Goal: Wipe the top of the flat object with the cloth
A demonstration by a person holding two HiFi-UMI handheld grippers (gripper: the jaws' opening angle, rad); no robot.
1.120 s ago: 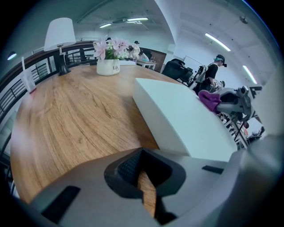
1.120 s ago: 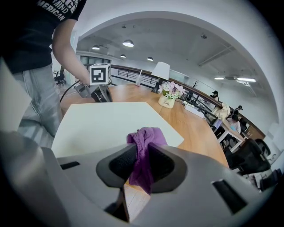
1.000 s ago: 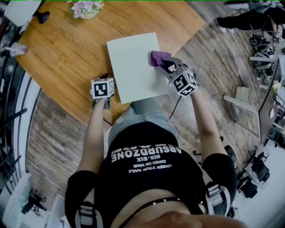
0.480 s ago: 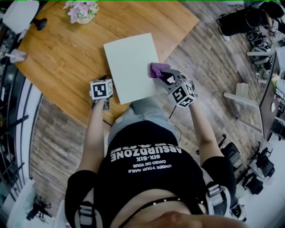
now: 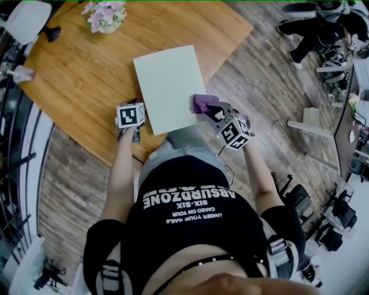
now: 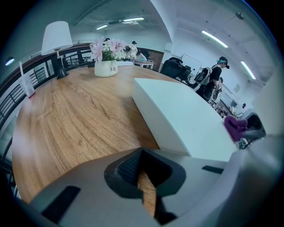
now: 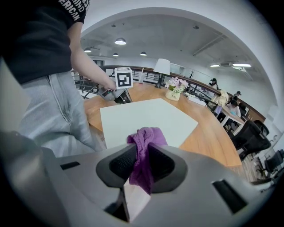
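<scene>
A white flat board (image 5: 170, 86) lies on the wooden table (image 5: 75, 75). My right gripper (image 5: 209, 108) is shut on a bunched purple cloth (image 5: 202, 102), which rests at the board's near right corner. In the right gripper view the cloth (image 7: 144, 137) sticks out between the jaws of that gripper (image 7: 141, 166), over the board (image 7: 142, 117). My left gripper (image 5: 134, 106) sits on the table just left of the board's near corner, shut and holding nothing. The left gripper view shows its tips (image 6: 144, 177) over bare wood, with the board (image 6: 182, 115) and cloth (image 6: 234, 126) to the right.
A white pot of pink flowers (image 5: 106, 12) and a white lamp (image 5: 26, 17) stand at the table's far side. The table's near edge runs right by my body. Office chairs, desks and people (image 5: 314, 26) fill the floor to the right.
My right gripper has drawn the cloth along the board's right edge toward me, from mid-edge to the near corner. The left gripper has stayed in place.
</scene>
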